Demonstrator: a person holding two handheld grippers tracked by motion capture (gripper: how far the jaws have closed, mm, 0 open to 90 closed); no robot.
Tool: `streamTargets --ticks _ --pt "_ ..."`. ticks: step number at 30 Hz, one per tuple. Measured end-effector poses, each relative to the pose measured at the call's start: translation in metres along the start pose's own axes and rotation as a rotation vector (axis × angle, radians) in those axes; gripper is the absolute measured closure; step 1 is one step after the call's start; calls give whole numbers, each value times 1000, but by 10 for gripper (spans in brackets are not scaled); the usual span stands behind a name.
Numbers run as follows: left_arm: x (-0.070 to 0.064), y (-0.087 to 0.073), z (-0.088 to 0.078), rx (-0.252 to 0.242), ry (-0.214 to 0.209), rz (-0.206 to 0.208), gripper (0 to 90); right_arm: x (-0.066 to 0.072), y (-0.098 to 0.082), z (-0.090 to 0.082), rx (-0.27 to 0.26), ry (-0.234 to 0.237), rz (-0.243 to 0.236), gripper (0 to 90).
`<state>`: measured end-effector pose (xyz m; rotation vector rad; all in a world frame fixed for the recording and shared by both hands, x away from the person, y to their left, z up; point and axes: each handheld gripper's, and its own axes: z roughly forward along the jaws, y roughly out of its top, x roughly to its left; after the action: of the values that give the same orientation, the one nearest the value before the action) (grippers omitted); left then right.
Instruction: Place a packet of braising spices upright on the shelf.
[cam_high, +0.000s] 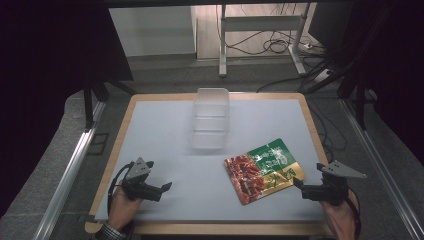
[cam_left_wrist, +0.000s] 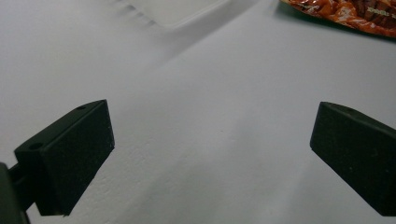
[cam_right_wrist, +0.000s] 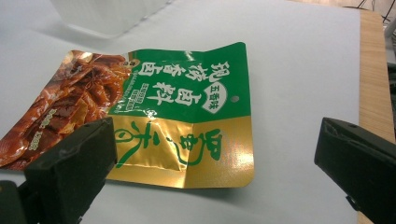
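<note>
Your left hand (cam_high: 121, 204) sits at the near left corner of the desk (cam_high: 165, 145), holding the left gripper (cam_high: 167, 186) low over the pale grey mat, its jaws pointing right toward the middle. In the left gripper view the two black jaws stand wide apart with bare mat between them; nothing is held. The same view catches a corner of the clear container at top centre and an edge of the pouch at top right, both well apart from the jaws.

Centre, toward the far edge of the desk: a clear plastic container (cam_high: 211, 117), upright, open top, apparently empty.

Right of centre, nearer to you than the container and apart from it: a flat snack pouch (cam_high: 263, 169) lying printed face up, red-brown food picture on its left part, green and gold panels with printed characters on its right. One gold corner is creased, as the right gripper view shows (cam_right_wrist: 182, 121).

Near right corner: your right hand (cam_high: 341, 217) holds the right gripper (cam_high: 297, 183), jaws pointing left at the pouch and just beside its gold edge. In the right gripper view the jaws are spread wide, the left one overlapping the pouch's near edge in the picture; whether it touches cannot be told. Nothing is pinched.
</note>
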<state>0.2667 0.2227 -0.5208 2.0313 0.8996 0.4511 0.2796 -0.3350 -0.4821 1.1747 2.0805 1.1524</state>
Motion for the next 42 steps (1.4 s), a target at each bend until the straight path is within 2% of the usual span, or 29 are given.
streamTargets --ticks 2,5,9,15,23,28,30,36,42 --pt "0 0 0 0 0 1 0 0 1 1 16 5 0 0" --pt "-1 0 0 1 -1 2 0 0 1 5 39 2 -26 0" --pt "-1 0 1 4 -4 1 0 -1 2 11 48 5 -37 0" --pt "-1 0 2 8 -3 5 0 -5 3 20 46 18 -24 0" --pt "-1 1 2 11 -7 7 0 -6 7 33 54 15 -30 0" --pt "-1 1 3 12 -8 8 0 -7 10 44 55 0 -20 0" --pt "-2 1 2 12 -8 9 0 -9 11 48 64 9 -14 3" --pt "-2 1 3 15 -10 13 0 -11 18 50 67 5 -7 89" --pt "-2 1 3 16 -8 15 0 -15 18 62 119 5 -8 187"
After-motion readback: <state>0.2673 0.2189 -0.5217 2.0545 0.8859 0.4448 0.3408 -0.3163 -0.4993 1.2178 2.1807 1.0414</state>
